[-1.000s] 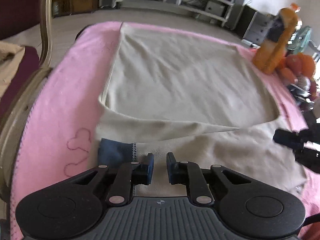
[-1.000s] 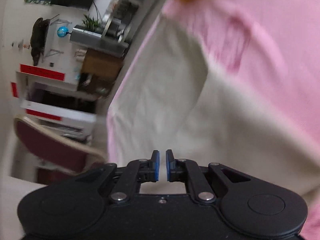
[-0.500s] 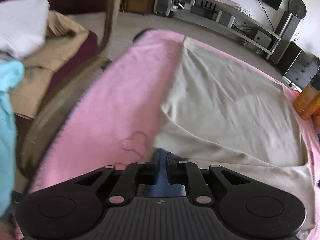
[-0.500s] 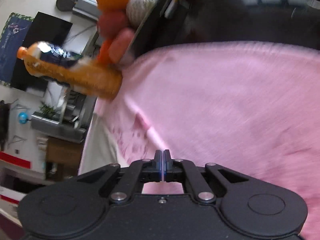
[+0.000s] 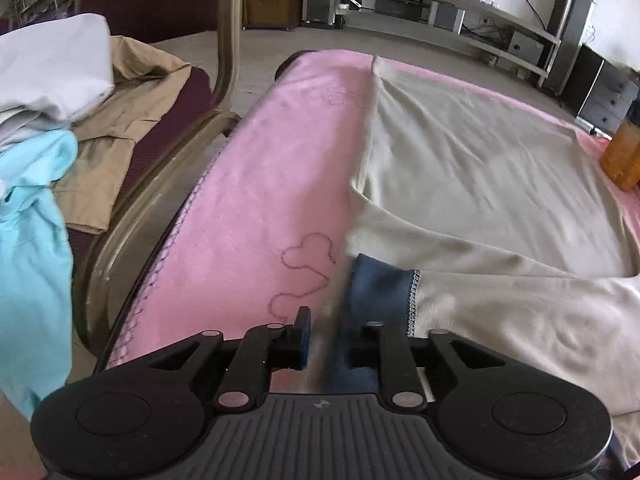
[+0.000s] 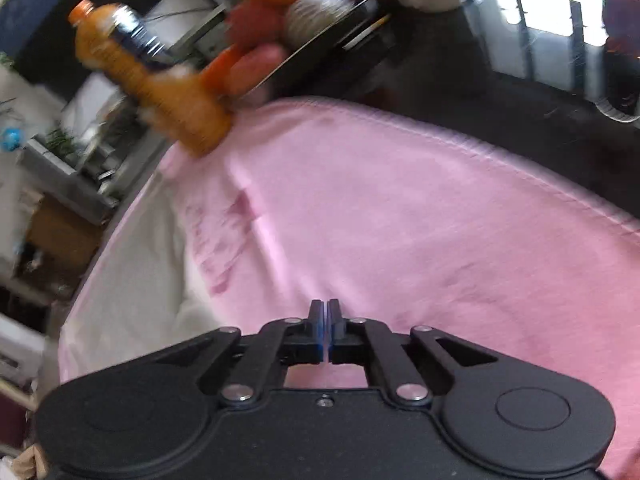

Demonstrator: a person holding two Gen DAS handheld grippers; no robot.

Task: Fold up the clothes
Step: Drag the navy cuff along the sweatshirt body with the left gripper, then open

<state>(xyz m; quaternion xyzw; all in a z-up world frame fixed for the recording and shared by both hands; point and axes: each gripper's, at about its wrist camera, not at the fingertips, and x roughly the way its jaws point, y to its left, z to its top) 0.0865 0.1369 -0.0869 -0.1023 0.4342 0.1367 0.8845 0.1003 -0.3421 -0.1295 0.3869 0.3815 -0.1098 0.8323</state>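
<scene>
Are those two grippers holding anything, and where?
The left gripper pinches the beige garment by its blue sleeve cuff. The right gripper is shut with nothing in it.

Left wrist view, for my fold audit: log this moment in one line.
left tongs: shut on navy cuff | right tongs: shut, empty | cream garment: on pink blanket

Pink blanket [image 5: 256,200] – fleecy, matt cloth with stitched edging. Cream garment [image 5: 480,168] – smooth soft fabric, navy ribbed cuff [image 5: 380,284]. Left tongs [image 5: 324,336]: matt black plastic, bright metal rivets.

Black left gripper [image 5: 324,336], right gripper [image 6: 324,330]; blue-padded fingers [image 5: 304,330], silver screws.
</scene>
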